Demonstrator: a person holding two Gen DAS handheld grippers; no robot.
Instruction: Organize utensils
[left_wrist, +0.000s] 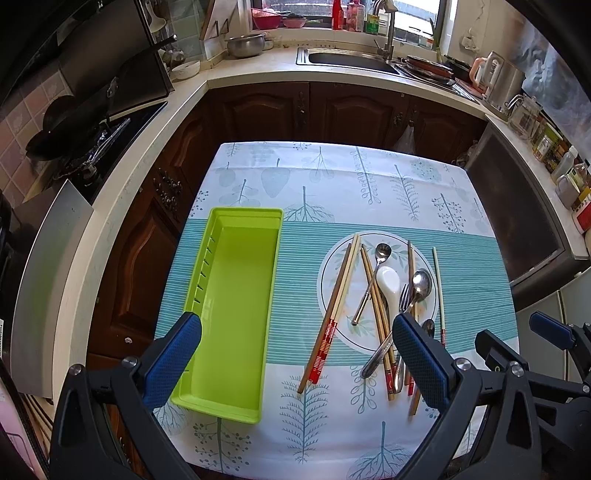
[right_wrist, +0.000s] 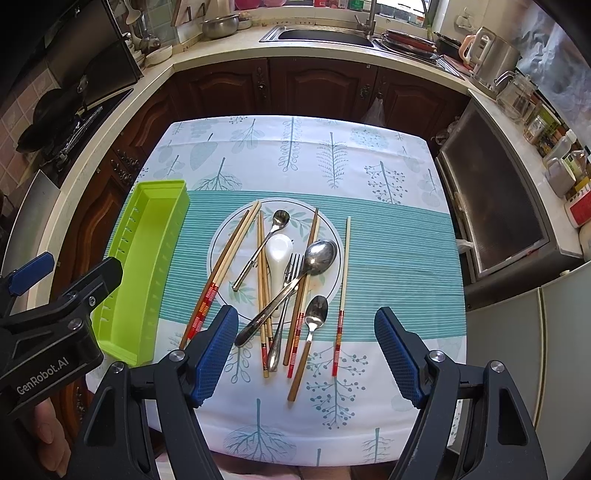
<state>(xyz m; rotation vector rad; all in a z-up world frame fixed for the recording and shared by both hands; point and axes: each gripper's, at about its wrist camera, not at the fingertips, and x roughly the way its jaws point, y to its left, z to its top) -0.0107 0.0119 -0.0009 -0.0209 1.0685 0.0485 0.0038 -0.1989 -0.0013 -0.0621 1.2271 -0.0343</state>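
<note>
The right gripper (right_wrist: 306, 354), black-framed with blue textured pads, hangs low in the centre of its own view with its jaws spread wide and nothing between them. It sits over the handle ends of the utensils, most likely so a handle can be taken where it juts off the plate. The left gripper (left_wrist: 297, 354) is likewise released and empty, its left pad over the near end of the lime-green plastic organizer tray (left_wrist: 236, 295), which lies empty at the centre left of the left wrist view.

Just beyond the right gripper, a heap rests on the round white leaf-printed plate (right_wrist: 225, 240): wooden chopsticks with red-banded ends (right_wrist: 225, 262), a white ceramic soup spoon (right_wrist: 277, 258), a large steel spoon (right_wrist: 321, 254) and a steel fork (right_wrist: 291, 266). A small steel spoon with a wooden handle (right_wrist: 317, 314) and one pale chopstick (right_wrist: 345, 266) lie on the leaf-patterned tablecloth (right_wrist: 388, 240) to the right. Nothing has reached the tray, so sorting appears not yet begun.
</note>
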